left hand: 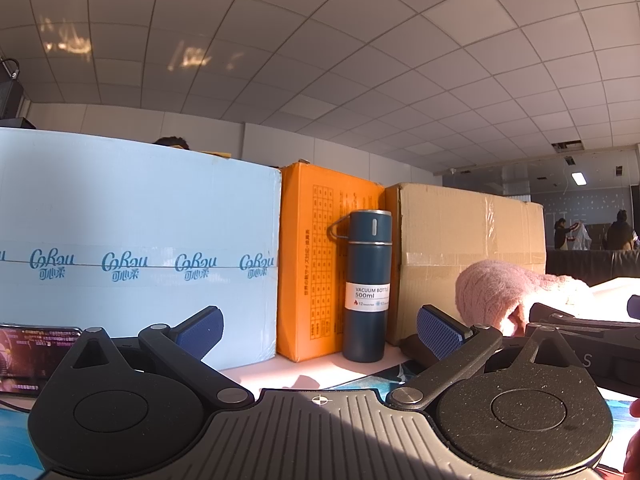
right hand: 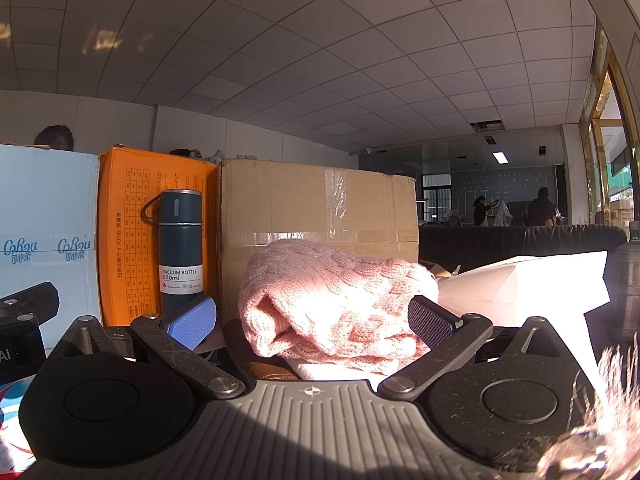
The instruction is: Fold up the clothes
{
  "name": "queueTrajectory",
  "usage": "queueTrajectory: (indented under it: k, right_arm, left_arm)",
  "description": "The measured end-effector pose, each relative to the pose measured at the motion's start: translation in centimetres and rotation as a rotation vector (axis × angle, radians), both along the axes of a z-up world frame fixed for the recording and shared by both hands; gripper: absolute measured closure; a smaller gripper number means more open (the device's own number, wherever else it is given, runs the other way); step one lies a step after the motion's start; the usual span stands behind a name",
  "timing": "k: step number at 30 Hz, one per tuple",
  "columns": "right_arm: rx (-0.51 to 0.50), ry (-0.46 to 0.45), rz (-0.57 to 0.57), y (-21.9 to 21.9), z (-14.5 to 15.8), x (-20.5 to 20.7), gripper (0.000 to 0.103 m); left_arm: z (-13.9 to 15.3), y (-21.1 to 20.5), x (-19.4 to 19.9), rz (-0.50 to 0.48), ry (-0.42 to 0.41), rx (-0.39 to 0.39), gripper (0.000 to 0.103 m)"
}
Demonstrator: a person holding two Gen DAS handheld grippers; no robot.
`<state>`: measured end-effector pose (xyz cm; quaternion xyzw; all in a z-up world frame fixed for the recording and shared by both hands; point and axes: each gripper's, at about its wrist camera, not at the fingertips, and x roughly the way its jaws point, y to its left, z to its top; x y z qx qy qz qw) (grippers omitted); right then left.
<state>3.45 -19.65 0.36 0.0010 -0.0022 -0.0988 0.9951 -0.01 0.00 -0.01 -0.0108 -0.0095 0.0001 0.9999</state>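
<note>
Sunlit office space under a grid of white ceiling tiles frames a cluttered table where folding has not yet begun. Three cartons line the back: a pale blue carton (left hand: 136, 248), an orange box (left hand: 316, 256) and a taped brown cardboard box (right hand: 316, 208), with a dark blue vacuum bottle (left hand: 368, 284) standing upright in front of the orange box. To the right of the bottle, against the foot of the brown cardboard box, a pink cable-knit sweater (right hand: 340, 304) lies bunched in a loose heap, with a white sheet-like item, too overexposed to identify, beyond it. A phone (left hand: 36, 356) with a lit screen sits well to the left of the bottle, before the blue carton. Both tools are level and empty: the left gripper (left hand: 320, 332) points at the bottle with its jaws spread wide, while the right gripper (right hand: 316, 320) faces the sweater, jaws equally wide, the knit just ahead of and between its pads. By appearances this is the approach stage; the next move would call for pinching an edge of the sweater and drawing it out flat.
</note>
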Motion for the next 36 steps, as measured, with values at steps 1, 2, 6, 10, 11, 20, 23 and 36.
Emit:
queueTrajectory:
  k: [1,2,6,10,11,20,23,36]
  right_arm:
    - [0.0,0.0,0.0,0.0,0.0,0.0,0.0]
    - [0.0,-0.001,0.0,0.01,0.0,0.0,0.0]
    - [0.0,-0.002,0.0,0.02,0.0,0.0,0.0]
    - [0.0,-0.002,0.0,0.04,0.0,0.01,0.0]
    - [0.0,-0.002,0.0,0.05,0.0,0.01,0.0]
    - [0.0,-0.002,0.0,0.04,0.0,0.0,0.0]
    - [0.001,-0.002,0.001,0.02,0.01,-0.01,0.0]
    - [0.003,0.002,0.012,0.16,-0.07,0.15,0.0]
  left_arm:
    - [0.0,0.01,0.0,0.0,0.0,0.0,0.0]
    - [0.0,0.01,0.0,0.0,0.001,0.001,0.0]
    - [0.0,0.04,0.01,0.0,0.002,0.0,0.0]
    - [0.03,0.11,-0.15,-0.001,0.003,-0.001,0.0]
    - [0.06,0.15,-0.27,-0.001,0.003,-0.001,0.0]
    - [-0.01,0.22,-0.1,-0.003,0.002,-0.002,0.0]
    - [0.02,0.21,-0.04,-0.003,0.003,-0.002,0.0]
    - [0.04,0.32,0.22,0.005,0.008,-0.002,0.0]
